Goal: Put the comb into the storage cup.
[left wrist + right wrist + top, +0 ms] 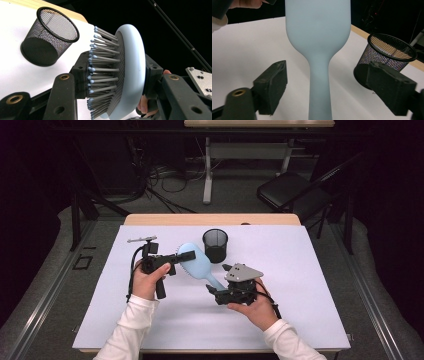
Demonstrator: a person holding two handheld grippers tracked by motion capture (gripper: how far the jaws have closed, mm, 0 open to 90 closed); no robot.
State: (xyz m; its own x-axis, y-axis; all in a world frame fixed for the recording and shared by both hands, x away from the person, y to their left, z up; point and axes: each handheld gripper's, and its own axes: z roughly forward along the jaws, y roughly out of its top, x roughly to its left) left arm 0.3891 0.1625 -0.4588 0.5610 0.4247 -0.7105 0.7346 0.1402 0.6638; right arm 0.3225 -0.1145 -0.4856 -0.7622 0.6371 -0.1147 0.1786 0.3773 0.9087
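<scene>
A light blue hairbrush (195, 260) is held off the white table cover. My left gripper (182, 257) is shut on its round head. In the left gripper view the two pads press on the bristle face and the smooth back of the hairbrush (130, 70), bristles pointing left. My right gripper (216, 292) is at the handle end. In the right gripper view the brush handle (319, 82) runs up between my jaws, which stand open with a gap on each side and touch nothing. A person's hands hold both grippers.
A black mesh pen cup (215, 245) stands upright just behind the brush, toward the table's far edge. The white cover (300, 280) spreads over the wooden table. A dark folding chair (295, 190) and another table's legs stand beyond.
</scene>
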